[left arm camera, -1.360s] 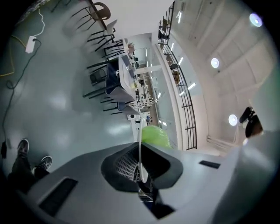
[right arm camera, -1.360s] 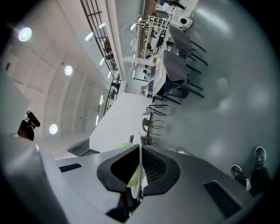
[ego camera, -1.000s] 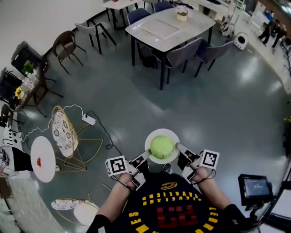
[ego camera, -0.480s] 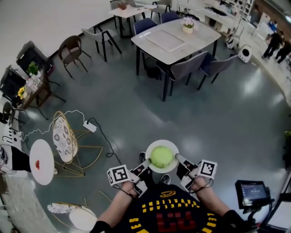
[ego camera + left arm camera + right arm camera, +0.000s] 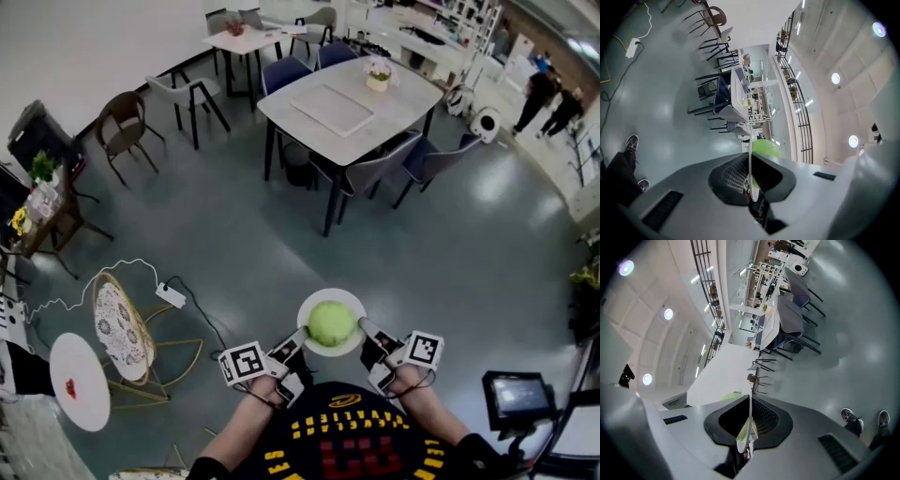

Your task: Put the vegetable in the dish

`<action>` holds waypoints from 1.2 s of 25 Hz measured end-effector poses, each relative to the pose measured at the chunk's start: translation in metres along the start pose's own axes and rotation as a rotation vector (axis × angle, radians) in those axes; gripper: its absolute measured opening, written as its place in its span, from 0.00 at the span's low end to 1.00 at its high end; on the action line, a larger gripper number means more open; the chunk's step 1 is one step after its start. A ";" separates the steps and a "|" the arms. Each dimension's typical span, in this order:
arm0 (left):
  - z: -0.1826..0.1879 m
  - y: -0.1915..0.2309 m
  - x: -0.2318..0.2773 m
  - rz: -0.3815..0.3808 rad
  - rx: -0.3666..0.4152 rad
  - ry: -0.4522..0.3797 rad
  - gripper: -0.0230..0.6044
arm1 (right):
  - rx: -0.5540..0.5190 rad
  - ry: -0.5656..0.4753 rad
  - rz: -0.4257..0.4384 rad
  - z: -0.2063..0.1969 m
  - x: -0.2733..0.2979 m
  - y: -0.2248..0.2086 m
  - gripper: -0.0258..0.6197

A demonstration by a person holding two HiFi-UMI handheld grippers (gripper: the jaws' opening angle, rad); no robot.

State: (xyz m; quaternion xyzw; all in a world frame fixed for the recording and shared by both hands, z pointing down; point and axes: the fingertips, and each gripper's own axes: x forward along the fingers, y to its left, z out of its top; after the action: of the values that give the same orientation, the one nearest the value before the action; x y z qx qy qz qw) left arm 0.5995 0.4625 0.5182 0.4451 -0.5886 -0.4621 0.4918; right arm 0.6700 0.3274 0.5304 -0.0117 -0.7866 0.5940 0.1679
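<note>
A round green vegetable (image 5: 331,322) lies in a white dish (image 5: 307,306) that is held in the air in front of the person's chest. My left gripper (image 5: 296,343) is shut on the dish's left rim and my right gripper (image 5: 367,332) is shut on its right rim. In the left gripper view the dish (image 5: 750,161) shows edge-on as a thin white line between the jaws of the left gripper (image 5: 750,185), with the vegetable (image 5: 766,148) beyond. The right gripper view shows the dish (image 5: 749,411) clamped edge-on in the right gripper (image 5: 748,427), and a sliver of the vegetable (image 5: 732,396).
Ahead stands a grey dining table (image 5: 342,105) ringed by chairs (image 5: 380,167). At the left are a gold wire chair (image 5: 122,319), a small round white table (image 5: 79,381) and a power strip with its cable (image 5: 172,296). A screen on a stand (image 5: 514,395) is at the lower right. Two people (image 5: 548,94) stand far off.
The floor and furniture have slid down and to the left in the head view as the person moves with the dish. Both grippers keep their hold; the vegetable stays in the dish.
</note>
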 end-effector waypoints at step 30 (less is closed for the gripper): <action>0.220 0.003 0.082 -0.022 -0.072 -0.129 0.06 | 0.015 0.062 0.038 0.120 0.218 0.023 0.07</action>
State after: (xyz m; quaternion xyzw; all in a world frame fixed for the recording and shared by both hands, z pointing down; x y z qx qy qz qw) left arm 0.3711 0.4061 0.5149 0.4027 -0.5970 -0.5163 0.4635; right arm 0.4267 0.2697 0.5346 -0.0438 -0.7762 0.6025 0.1806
